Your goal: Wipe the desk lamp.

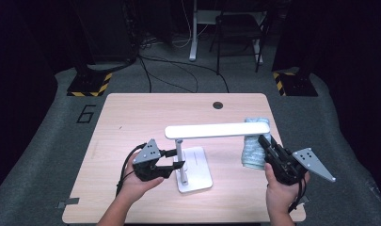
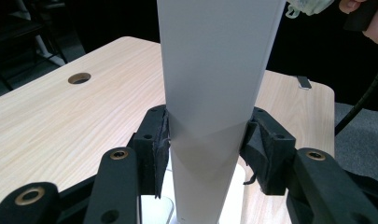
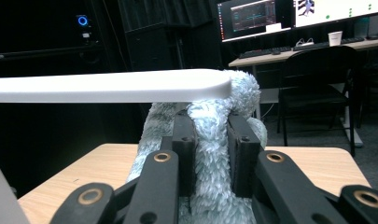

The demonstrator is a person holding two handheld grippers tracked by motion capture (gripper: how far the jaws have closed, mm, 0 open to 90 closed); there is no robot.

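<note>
A white flat-armed desk lamp (image 1: 193,155) stands mid-table on the light wooden table (image 1: 131,117). The left gripper (image 1: 171,159) clamps its upright post, steadying it. At the lamp arm's far tip, the right gripper (image 1: 263,141) pinches a fluffy pale-blue cloth (image 1: 253,150), pressed just under the tip. Wiping seems underway; next, draw the cloth along the arm.

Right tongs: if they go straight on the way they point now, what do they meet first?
Probably the lamp head: the right tongs, shut on the fluffy cloth, already have it at the head's end.
</note>
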